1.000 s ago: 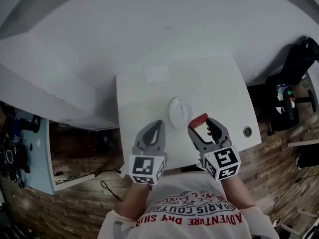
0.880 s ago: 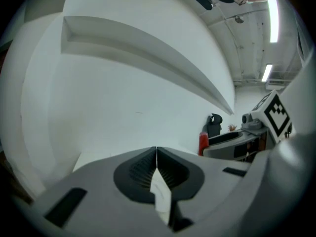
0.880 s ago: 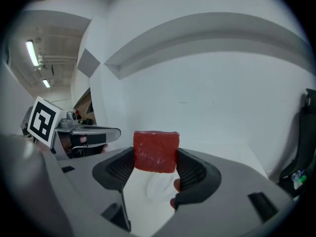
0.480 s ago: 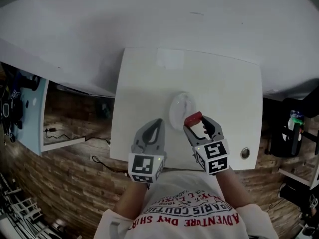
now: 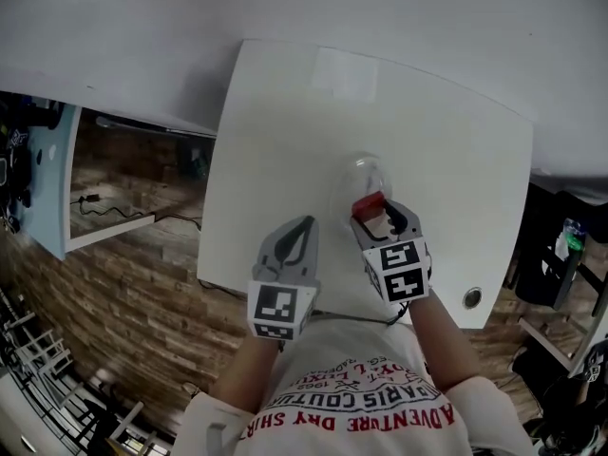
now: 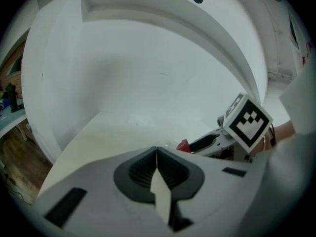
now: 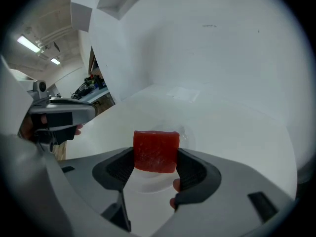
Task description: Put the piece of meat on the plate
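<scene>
A red block of meat (image 7: 156, 150) sits clamped between the jaws of my right gripper (image 7: 156, 154); the same meat (image 5: 369, 204) shows in the head view at the near edge of a white plate (image 5: 353, 180). That right gripper (image 5: 371, 210) hovers just over the plate's near rim. The plate (image 7: 185, 135) is pale and shallow, hard to tell from the white table (image 5: 285, 141). My left gripper (image 5: 293, 238) is shut with nothing in it, left of the plate. The left gripper view shows its jaws (image 6: 156, 149) pressed together, and the meat (image 6: 183, 145) to the right.
The table's near edge (image 5: 228, 288) runs just under both grippers. A round metal fitting (image 5: 472, 298) sits near the table's right front corner. A white wall rises behind the table. Brick-patterned floor (image 5: 114, 283) and a light-blue shelf (image 5: 38, 169) lie to the left.
The head camera has shifted, so the table now sits higher and more tilted in view. My right gripper has carried the meat forward to the plate's near rim. The left gripper stays shut.
</scene>
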`<action>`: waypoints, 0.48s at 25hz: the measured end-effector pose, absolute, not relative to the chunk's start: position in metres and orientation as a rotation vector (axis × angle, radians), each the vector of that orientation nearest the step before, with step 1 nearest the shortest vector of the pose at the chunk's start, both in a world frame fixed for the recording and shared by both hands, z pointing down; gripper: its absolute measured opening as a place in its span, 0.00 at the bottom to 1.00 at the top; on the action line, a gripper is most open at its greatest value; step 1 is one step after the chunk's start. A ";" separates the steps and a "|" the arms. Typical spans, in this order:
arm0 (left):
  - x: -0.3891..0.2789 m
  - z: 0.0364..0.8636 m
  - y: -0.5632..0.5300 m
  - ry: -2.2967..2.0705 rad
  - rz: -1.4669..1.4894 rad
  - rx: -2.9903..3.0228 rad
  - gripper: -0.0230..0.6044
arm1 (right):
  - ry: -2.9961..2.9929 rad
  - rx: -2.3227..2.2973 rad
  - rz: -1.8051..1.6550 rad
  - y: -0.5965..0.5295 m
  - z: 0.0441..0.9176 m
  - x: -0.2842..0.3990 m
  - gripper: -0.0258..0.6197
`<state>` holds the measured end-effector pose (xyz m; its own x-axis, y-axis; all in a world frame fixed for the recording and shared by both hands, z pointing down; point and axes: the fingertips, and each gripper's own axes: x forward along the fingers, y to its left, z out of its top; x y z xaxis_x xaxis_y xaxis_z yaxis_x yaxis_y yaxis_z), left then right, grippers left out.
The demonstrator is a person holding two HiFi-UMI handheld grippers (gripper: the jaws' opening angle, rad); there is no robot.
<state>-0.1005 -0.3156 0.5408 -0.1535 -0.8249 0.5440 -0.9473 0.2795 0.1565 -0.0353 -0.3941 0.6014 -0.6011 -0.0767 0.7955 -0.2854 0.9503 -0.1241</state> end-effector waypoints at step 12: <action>-0.103 0.564 -0.322 -1.967 0.281 1.574 0.05 | -2.151 0.195 0.177 -0.395 0.625 -0.056 0.46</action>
<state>-0.1032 -0.3217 0.5644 -0.1190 -0.8145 0.5678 -0.9409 0.2751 0.1974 -0.0564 -0.3949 0.6247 -0.5492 -0.0719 0.8326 -0.2071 0.9769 -0.0523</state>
